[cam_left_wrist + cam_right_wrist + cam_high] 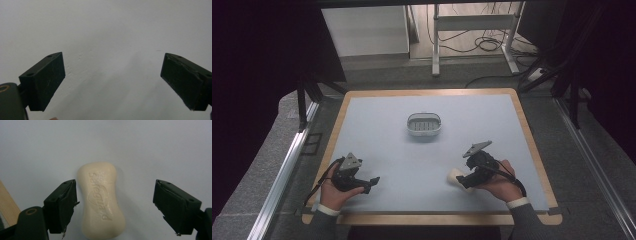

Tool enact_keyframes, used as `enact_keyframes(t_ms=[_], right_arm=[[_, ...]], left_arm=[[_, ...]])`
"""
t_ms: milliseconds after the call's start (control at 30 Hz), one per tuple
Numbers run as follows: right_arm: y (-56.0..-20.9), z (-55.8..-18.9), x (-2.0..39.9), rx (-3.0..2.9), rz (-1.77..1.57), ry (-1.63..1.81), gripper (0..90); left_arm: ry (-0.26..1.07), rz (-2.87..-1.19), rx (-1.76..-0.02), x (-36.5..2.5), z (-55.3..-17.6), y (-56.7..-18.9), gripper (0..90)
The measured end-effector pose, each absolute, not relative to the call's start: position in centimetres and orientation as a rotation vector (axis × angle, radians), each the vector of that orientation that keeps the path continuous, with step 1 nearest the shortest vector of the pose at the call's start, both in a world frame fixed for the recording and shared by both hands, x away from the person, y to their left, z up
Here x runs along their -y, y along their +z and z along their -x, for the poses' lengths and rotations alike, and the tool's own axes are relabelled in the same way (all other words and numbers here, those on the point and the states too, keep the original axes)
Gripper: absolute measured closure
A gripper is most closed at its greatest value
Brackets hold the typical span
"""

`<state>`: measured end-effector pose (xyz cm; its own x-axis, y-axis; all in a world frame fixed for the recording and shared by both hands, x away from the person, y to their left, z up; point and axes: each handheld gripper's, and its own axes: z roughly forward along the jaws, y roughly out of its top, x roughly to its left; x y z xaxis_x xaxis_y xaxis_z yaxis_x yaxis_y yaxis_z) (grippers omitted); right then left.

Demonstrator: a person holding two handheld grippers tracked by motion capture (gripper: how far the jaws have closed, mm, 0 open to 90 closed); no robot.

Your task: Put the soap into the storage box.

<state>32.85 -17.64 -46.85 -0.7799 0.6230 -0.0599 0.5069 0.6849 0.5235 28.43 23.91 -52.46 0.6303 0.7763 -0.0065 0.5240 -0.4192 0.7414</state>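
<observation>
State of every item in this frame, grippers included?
soap bar: flat on the mat, embossed face up, between the right jaws, ungripped
soap dish: upright, empty, mid-table
right gripper: open, astride the soap bar
left gripper: open, nothing between its jaws

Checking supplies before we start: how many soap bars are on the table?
1. The soap bar lies flat on the grey mat, between the open jaws of the right hand-held gripper, near the table's front right.

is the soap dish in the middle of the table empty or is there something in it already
Empty: the soap dish shows only its slotted floor. The soap bar lies flat on the mat, between the right gripper jaws.
</observation>
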Motion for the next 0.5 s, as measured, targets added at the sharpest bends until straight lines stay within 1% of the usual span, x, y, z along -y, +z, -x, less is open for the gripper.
enact_keyframes(t_ms=[233, 433, 500], right_arm=[[-47.6, -32.7, 16.8, -2.716, -0.891, 0.655, 20.7], [-48.1, -32.9, 16.4, -2.756, -0.877, 0.622, 24.3], [-48.3, -33.1, 16.1, -2.778, -0.875, 0.587, 26.8]], left_arm=[[0.441, -2.116, -1.015, -24.0, -28.5, -52.5, 6.1], [0.446, -2.117, -1.019, -24.0, -28.5, -52.5, 6.1], [0.444, -2.120, -1.017, -24.0, -28.5, -52.6, 6.1]])
